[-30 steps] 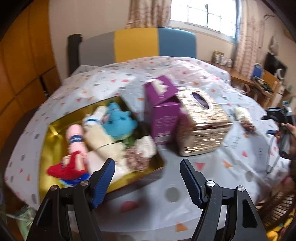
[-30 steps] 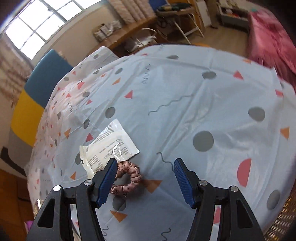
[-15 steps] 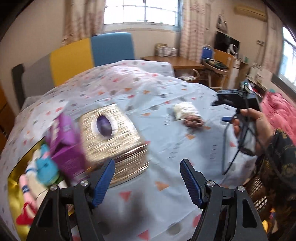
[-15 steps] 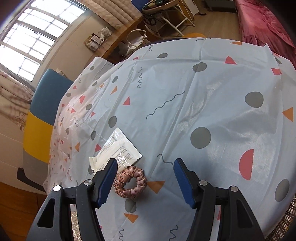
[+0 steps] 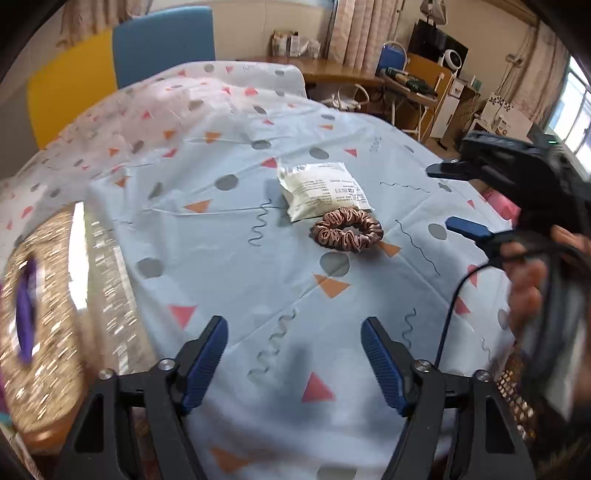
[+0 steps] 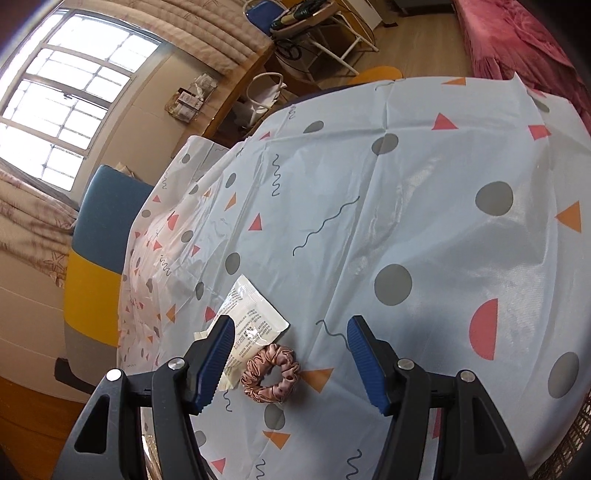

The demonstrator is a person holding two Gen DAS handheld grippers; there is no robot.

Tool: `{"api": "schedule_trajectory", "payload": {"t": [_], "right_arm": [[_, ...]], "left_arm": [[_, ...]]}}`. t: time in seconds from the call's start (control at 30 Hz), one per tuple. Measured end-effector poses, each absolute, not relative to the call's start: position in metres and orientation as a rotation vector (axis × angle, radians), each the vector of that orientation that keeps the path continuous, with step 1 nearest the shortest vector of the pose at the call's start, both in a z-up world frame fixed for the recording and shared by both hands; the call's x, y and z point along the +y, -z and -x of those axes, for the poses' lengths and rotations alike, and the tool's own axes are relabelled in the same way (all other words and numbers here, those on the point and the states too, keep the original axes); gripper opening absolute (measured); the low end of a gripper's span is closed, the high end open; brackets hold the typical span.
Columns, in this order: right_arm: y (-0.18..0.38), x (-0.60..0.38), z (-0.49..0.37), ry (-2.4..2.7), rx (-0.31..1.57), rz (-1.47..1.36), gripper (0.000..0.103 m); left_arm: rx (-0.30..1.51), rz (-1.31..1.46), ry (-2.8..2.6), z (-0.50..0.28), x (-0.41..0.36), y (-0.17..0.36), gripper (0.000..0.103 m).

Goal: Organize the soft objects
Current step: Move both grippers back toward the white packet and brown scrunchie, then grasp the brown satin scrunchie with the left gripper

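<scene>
Lying mid-tablecloth [image 5: 258, 280]: scrunchie [image 5: 346, 229] touching packet [image 5: 320, 189] | left claw [image 5: 294, 360] just widening, empty | right claw [image 6: 290, 363] apart, empty

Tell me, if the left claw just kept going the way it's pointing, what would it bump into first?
Probably bare tablecloth. The open left claw tilts down at it; the pink scrunchie lies farther along that line, though depth is hard to judge.

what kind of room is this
Most likely a lived-in home room, a bedroom or dining area: a table under a patterned tablecloth, a curtained window, and a pink bedspread beside a cluttered wooden desk.
</scene>
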State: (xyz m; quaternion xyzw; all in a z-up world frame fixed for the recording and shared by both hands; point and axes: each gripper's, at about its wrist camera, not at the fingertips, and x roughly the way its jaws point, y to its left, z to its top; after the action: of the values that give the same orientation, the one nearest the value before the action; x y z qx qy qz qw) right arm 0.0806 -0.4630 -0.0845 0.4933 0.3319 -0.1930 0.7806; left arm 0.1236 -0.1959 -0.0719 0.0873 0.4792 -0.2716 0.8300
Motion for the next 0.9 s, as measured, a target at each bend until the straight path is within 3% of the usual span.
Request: {"api": "schedule_trajectory", "payload": {"t": [0.7, 0.8, 0.83, 0.87, 0.9], "right_arm": [[0.093, -0.465, -0.079, 0.356, 0.700, -1.174, 0.064], [0.096, -0.463, -0.084, 0.331, 0.725, -1.177, 0.064], [0.097, -0.462, -0.085, 0.329, 0.732, -1.174, 0.064], [0.097, -0.461, -0.086, 0.326, 0.740, -1.169, 0.064], [0.097, -0.461, -0.087, 0.325, 0.741, -1.169, 0.065]], "left_arm": [[1.027, -0.220, 0.574, -0.195, -0.313, 0.120, 0.087], [1.035, -0.219, 0.576, -0.200, -0.313, 0.129, 0.069], [1.013, -0.219, 0.581, -0.198, -0.310, 0.127, 0.052], [1.004, -0.227, 0.594, -0.195, -0.308, 0.127, 0.044], [0.995, -0.228, 0.614, -0.192, -0.304, 0.125, 0.022]]}}
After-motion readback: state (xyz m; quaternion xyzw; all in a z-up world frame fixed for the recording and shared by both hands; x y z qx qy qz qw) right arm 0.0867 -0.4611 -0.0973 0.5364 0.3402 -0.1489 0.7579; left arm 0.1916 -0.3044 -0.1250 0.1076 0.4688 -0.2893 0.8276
